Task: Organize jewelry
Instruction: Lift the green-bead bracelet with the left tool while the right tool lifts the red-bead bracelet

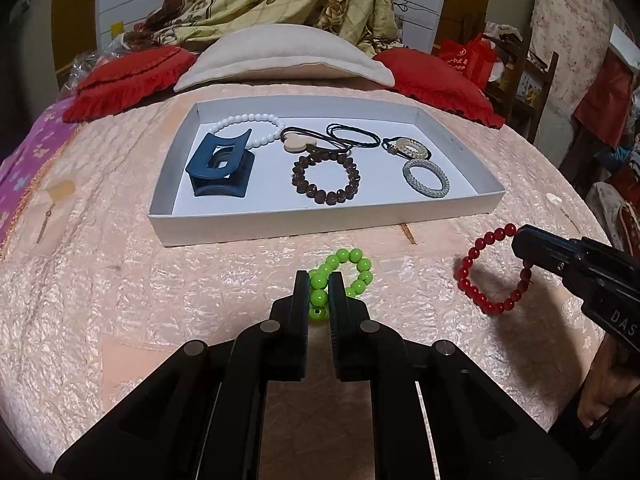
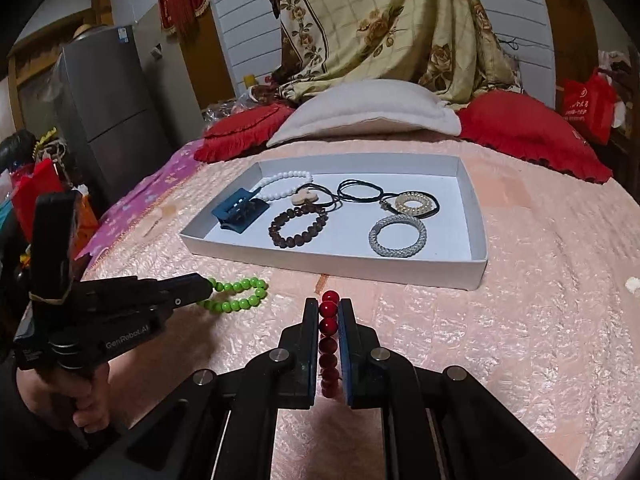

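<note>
We hold both grippers angled down over the pink bedspread [image 1: 160, 300], just short of the white tray [image 1: 320, 220]. Our left gripper [image 1: 319, 280] pinches the green bead bracelet [image 1: 352, 272], its loop resting ahead of the fingers. Our right gripper [image 2: 329, 308] clamps the red bead bracelet [image 2: 329, 326]; only the left view shows its loop [image 1: 492, 272] hanging clear, shadow beneath

Right gripper [image 2: 329, 306] pinches the red bead bracelet [image 2: 329, 322] (beads stacked between the jaws) — white tray [image 2: 478, 268] beyond.
</note>
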The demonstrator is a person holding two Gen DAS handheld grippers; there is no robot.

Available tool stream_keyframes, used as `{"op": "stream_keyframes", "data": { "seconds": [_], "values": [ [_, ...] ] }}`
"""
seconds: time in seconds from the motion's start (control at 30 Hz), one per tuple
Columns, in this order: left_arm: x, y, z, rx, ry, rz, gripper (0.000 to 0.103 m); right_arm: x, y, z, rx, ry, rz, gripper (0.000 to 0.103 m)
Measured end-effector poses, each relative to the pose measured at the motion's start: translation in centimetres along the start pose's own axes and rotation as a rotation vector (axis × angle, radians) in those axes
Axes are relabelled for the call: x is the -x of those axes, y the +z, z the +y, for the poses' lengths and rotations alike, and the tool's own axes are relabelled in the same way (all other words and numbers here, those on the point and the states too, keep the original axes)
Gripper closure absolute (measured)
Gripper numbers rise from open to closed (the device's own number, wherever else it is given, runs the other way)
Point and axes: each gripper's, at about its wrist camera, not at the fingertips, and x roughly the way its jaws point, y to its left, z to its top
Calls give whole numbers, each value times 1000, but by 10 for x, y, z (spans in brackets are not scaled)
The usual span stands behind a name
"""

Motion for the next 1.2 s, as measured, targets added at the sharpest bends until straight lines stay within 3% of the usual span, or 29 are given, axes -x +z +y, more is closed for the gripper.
{"op": "stream_keyframes", "data": {
  "seconds": [1.2],
  "values": [
    [-4, -2, 1, -14, 29, 2, 96, -3, -1, -1, 2, -42, -1, 94]
  ]
}}
